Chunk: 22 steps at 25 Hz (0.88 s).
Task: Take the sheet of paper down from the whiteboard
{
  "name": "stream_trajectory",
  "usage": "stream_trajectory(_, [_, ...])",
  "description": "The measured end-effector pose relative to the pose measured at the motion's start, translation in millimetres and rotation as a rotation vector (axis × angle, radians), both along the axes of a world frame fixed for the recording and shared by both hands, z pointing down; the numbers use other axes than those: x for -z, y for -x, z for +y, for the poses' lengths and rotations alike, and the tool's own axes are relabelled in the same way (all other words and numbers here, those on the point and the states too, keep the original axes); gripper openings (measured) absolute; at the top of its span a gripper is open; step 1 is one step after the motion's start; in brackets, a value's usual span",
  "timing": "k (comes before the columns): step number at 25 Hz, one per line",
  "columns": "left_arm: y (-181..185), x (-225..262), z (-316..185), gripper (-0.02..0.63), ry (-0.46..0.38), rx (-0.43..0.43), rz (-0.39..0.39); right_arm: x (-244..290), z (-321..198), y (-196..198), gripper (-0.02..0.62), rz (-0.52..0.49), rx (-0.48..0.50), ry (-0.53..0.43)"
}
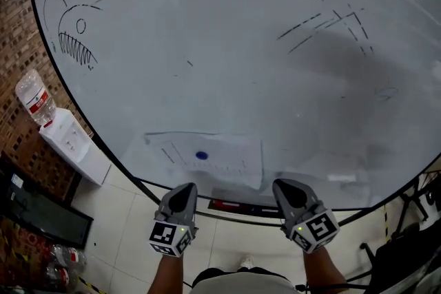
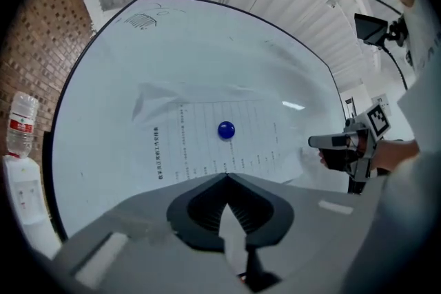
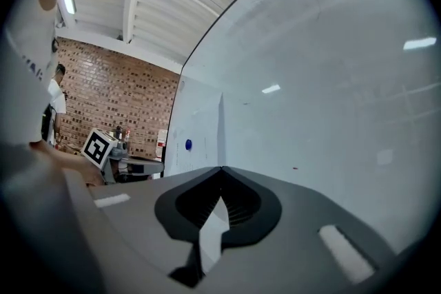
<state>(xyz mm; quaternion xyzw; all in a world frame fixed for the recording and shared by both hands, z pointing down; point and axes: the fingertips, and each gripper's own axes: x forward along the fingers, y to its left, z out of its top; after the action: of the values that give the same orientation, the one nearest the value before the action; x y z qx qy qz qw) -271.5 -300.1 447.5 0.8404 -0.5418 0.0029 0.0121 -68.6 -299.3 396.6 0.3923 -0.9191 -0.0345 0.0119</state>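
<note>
A white printed sheet of paper (image 1: 210,160) hangs low on the whiteboard (image 1: 227,58), pinned by a round blue magnet (image 1: 201,155). Its top left corner looks creased. Below the board's lower edge, my left gripper (image 1: 184,189) sits just under the sheet, jaws shut and empty. My right gripper (image 1: 285,186) is to the right of the sheet, also shut and empty. In the left gripper view the paper (image 2: 207,138) and magnet (image 2: 225,129) lie straight ahead of the closed tips (image 2: 225,175), apart from them. The right gripper view shows the sheet (image 3: 196,138) edge-on at far left.
A water dispenser (image 1: 69,142) with a bottle (image 1: 34,98) stands by the brick wall (image 1: 14,45) at left. A tray (image 1: 238,205) runs under the board. Marker drawings (image 1: 72,34) are on the board. Black equipment (image 1: 406,244) stands at the lower right.
</note>
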Motion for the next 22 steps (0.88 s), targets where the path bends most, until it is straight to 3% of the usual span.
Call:
stream_trajectory(8, [-15.4, 26.7, -22.1, 0.003, -0.054, -0.101, -0.067, -0.5, -13.1, 3.0, 0.006, -0.027, -0.054, 0.023])
stream_trajectory(14, [-3.6, 40.7, -29.4, 0.003, -0.076, -0.140, -0.104, 5.3, -12.6, 13.2, 0.006, -0.043, -0.106, 0.007])
stream_trajectory(22, [-11.2, 67.8, -29.1, 0.005, -0.189, -0.084, -0.307, 5.2, -10.4, 9.0, 0.008, -0.052, -0.153, 0.006])
